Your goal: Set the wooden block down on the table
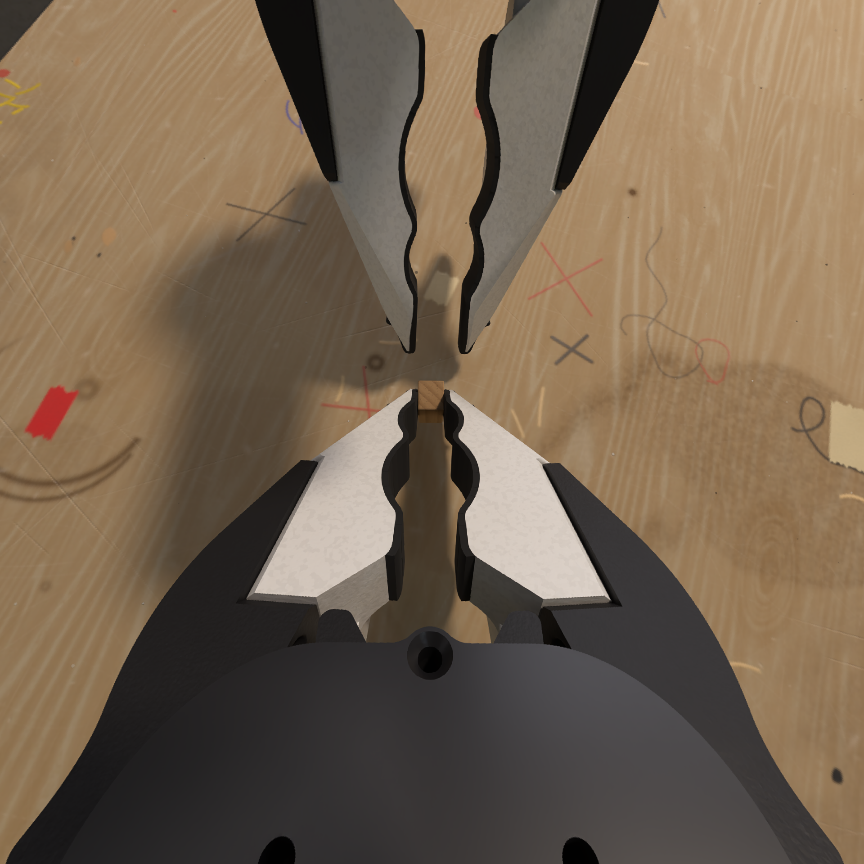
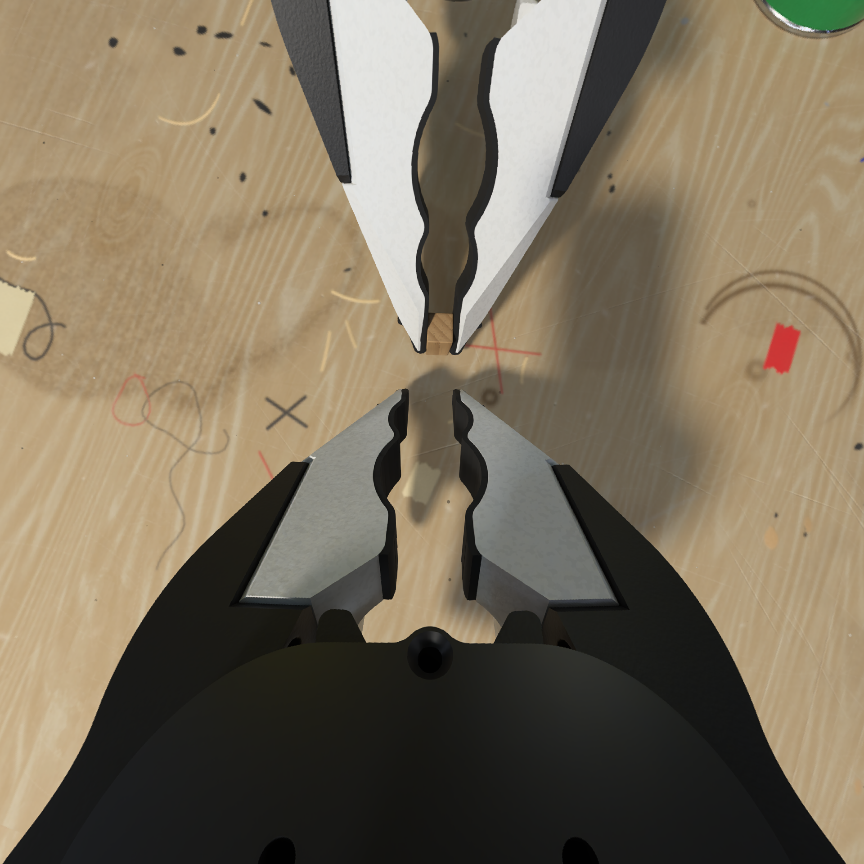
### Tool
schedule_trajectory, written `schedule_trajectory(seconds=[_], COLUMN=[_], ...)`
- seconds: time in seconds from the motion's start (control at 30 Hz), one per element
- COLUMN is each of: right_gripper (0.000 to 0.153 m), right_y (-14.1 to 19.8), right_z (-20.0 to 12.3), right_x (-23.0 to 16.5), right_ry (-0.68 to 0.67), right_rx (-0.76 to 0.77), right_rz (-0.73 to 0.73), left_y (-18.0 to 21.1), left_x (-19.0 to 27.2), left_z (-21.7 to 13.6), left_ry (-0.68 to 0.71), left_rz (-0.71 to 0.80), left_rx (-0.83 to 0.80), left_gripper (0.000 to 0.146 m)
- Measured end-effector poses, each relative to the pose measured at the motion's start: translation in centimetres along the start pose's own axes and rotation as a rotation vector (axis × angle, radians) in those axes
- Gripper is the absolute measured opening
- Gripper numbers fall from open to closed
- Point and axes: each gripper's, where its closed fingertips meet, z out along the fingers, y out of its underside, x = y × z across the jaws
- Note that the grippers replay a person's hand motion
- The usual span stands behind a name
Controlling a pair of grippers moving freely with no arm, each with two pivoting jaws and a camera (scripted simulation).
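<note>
A small light wooden block (image 1: 430, 395) is pinched between the tips of my left gripper (image 1: 430, 397), which is shut on it and holds it above the wooden table (image 1: 140, 304). The block's shadow falls on the table below. In the right wrist view the same block (image 2: 440, 333) shows between the white fingers of the left gripper (image 2: 440, 348). My right gripper (image 2: 430, 397) faces it tip to tip, open and empty, a short gap away. It also shows in the left wrist view (image 1: 436, 348) as grey fingers coming down from the top.
The table top bears pen marks, crosses, a red tape strip (image 1: 50, 412), a beige tape piece (image 1: 847, 435) and a dark stain (image 1: 729, 449). A green round object with a metal rim (image 2: 816, 14) sits at the top right corner of the right wrist view.
</note>
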Motion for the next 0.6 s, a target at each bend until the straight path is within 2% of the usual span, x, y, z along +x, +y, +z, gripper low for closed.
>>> schedule_trajectory(seconds=[0.37,0.6], right_gripper=[0.028,0.032], right_y=[0.0,-0.4], right_z=[-0.1,-3.8], right_x=[0.4,0.5], right_ry=[0.011,0.171], right_rx=[-0.023,0.030], right_rz=[0.053,0.110], left_y=[0.0,0.0], left_x=[-0.1,-0.6], left_z=[0.0,-0.1], left_ry=[-0.019,-0.079], left_rz=[-0.005,-0.042], left_rx=[0.002,0.004], left_gripper=[0.010,0.010])
